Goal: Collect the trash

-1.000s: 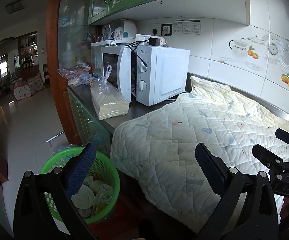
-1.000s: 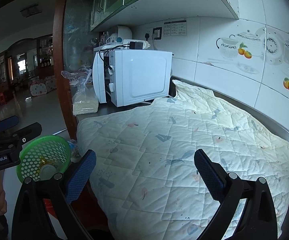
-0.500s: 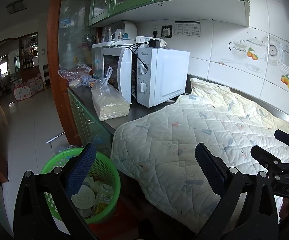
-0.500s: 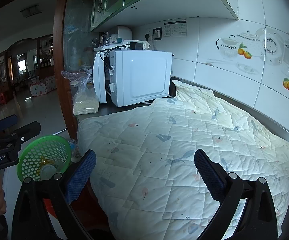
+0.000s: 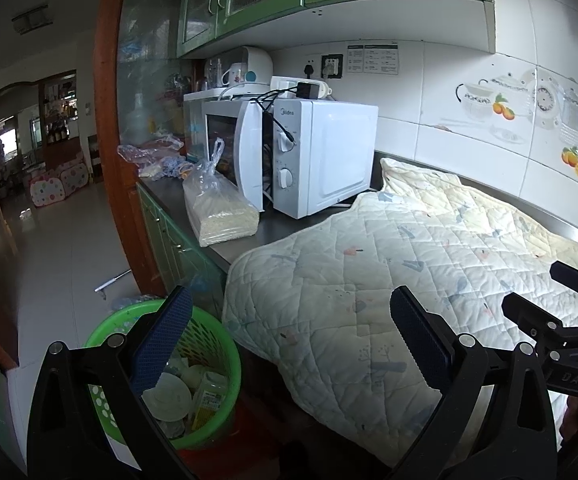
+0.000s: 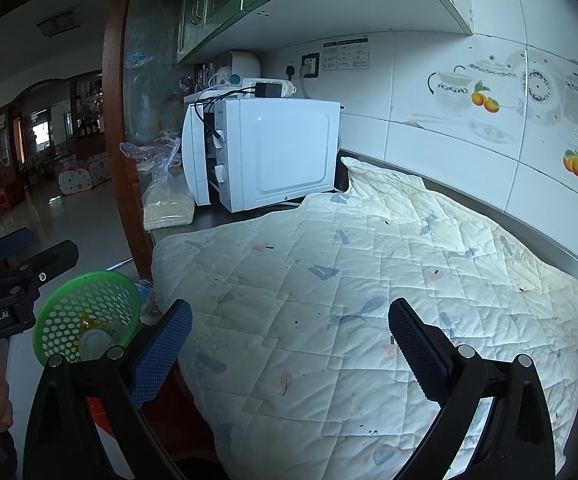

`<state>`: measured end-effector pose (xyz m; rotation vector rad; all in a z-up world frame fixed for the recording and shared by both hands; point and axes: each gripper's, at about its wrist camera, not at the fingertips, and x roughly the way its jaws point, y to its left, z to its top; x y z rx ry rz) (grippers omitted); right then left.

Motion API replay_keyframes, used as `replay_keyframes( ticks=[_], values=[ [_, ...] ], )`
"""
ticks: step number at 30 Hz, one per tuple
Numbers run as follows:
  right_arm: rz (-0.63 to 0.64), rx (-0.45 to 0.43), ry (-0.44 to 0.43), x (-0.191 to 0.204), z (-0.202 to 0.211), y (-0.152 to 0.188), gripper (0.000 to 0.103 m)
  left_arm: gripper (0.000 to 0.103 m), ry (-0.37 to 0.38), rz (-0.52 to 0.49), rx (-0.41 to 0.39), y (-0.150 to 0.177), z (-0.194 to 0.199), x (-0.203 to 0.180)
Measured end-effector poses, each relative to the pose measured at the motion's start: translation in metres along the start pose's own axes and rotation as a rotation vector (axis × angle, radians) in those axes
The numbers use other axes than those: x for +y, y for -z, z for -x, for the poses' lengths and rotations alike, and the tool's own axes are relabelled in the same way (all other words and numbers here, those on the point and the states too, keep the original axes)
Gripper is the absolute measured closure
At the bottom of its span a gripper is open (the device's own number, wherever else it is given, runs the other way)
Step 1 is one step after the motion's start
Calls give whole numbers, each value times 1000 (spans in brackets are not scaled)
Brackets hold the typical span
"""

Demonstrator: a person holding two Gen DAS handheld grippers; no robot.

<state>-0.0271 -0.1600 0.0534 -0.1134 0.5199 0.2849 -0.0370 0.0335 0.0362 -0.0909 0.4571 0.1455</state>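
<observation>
Both grippers, left (image 5: pixel 289 340) and right (image 6: pixel 289 340), spread and empty; careless reaching could snag the quilt (image 6: pixel 369 280) off the counter into the basket (image 5: pixel 217 344).

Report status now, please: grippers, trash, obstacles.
Left gripper open, empty. Right gripper open, empty. Green basket on floor holds trash. Quilt covers counter; no trash visible there.

quilt (image 6: pixel 369 292) top free | microwave (image 6: pixel 273 156) blocks far end (door ajar)
</observation>
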Motion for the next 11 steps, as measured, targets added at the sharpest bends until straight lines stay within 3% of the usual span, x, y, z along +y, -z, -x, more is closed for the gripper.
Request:
replay_keyframes(
  ticks=[11],
  values=[
    [-9,1,4,-4,0,0,7,5,5,-5,10,1,-2,-4]
  ],
)
